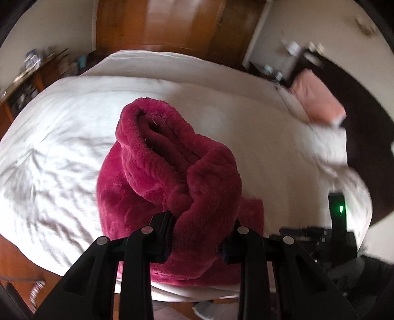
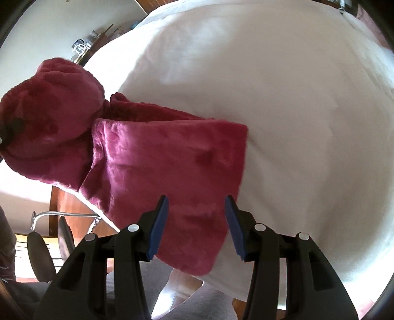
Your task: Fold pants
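Observation:
The pants (image 1: 157,157) are fuzzy magenta fleece. My left gripper (image 1: 200,236) is shut on a thick bunch of them and holds that end lifted above the white bed (image 1: 61,123). The rest hangs down onto the bed below. In the right wrist view the flat part of the pants (image 2: 167,167) lies near the bed's near edge, with the lifted bunch (image 2: 51,115) at the left. My right gripper (image 2: 197,226) is open and empty just above the flat part. It also shows at the right edge of the left wrist view (image 1: 337,221).
A pink pillow (image 1: 317,98) lies at the bed's far right by a dark headboard (image 1: 357,103). A cluttered wooden shelf (image 1: 27,78) stands to the left. A wooden door (image 1: 172,22) is behind the bed. Chairs (image 2: 41,256) stand on the floor at the lower left.

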{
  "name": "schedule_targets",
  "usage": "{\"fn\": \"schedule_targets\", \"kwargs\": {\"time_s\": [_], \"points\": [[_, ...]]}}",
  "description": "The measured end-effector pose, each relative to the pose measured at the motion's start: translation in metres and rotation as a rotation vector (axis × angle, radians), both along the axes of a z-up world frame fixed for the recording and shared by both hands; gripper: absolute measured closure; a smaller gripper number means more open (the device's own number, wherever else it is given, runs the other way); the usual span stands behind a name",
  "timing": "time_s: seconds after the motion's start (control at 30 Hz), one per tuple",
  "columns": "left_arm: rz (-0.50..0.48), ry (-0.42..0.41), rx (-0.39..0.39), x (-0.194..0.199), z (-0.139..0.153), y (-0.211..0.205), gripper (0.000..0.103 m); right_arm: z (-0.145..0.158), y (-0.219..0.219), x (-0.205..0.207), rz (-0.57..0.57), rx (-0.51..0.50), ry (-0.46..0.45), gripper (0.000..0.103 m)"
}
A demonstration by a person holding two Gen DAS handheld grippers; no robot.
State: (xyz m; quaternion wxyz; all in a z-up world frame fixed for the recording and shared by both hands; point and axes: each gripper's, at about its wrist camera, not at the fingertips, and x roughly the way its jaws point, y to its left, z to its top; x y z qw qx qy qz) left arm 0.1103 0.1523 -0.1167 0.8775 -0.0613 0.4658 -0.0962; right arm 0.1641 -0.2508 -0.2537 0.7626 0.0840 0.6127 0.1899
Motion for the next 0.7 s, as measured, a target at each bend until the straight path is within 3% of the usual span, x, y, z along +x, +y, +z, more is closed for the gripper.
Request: {"fn": "schedule_targets", "kwargs": {"time_s": [0.3,0.43,0.7], "points": [[-0.219,0.052,0.154,-0.018,-0.046,-0.091,0.074,-0.010,-0.029,-0.013,-0.026,0.040,0.029,0.054],[-0.284,0.107,0.162,-0.021,-0.074,-0.109,0.074,-0.010,-0.038,-0.008,-0.048,0.067,0.037,0.054],[-0.359,0.139,0.233,-0.033,-0.112,-0.121,0.074,-0.003,-0.053,0.008,-0.086,0.127,0.031,0.054]]}}
